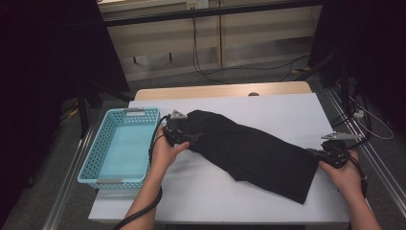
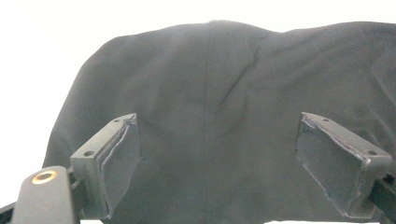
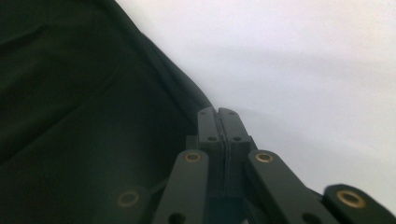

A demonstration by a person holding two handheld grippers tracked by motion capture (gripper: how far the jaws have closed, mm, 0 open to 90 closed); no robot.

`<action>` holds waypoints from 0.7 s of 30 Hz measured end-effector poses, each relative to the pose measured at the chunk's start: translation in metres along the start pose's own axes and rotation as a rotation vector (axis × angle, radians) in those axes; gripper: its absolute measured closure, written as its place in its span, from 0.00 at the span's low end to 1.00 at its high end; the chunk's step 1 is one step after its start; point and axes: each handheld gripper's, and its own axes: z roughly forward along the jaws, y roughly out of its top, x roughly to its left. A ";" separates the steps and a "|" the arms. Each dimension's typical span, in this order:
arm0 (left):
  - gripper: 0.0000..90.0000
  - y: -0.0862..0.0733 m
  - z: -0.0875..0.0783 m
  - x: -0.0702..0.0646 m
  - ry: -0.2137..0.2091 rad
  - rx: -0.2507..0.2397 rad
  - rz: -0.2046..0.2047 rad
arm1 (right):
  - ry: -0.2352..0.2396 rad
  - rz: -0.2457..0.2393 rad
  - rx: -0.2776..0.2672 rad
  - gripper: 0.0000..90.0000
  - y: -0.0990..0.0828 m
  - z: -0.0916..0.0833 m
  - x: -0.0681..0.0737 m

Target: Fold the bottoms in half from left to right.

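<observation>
My right claw [image 3: 218, 113] has clamped shut at the edge of the black garment [image 1: 249, 151] spread across the table [image 1: 206, 191], my left claw [image 2: 219, 154] gapes over its other end, needing to close next.

The black garment [image 1: 253, 153] is soft, matt woven cloth with a faint seam and shallow creases, lying on the counter [image 1: 287, 115], whose smooth, matt white sheet leaves pale wood bare at the far edge. The basket [image 1: 103, 165] is glossy turquoise plastic latticework. The left tongs [image 2: 219, 158] carry rough grey pads [image 2: 119, 163] on matt dark metal.
</observation>
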 end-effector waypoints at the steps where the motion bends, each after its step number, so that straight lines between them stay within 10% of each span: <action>1: 0.16 0.000 -0.001 0.001 0.000 0.000 -0.009 | 0.002 0.001 0.008 0.99 -0.001 -0.002 -0.001; 11: 0.16 -0.001 -0.004 0.010 0.030 0.006 -0.026 | -0.003 0.002 0.008 0.97 -0.015 -0.026 -0.013; 21: 0.14 0.001 0.000 0.022 0.057 0.026 -0.047 | 0.009 -0.061 -0.062 0.53 0.001 -0.022 0.018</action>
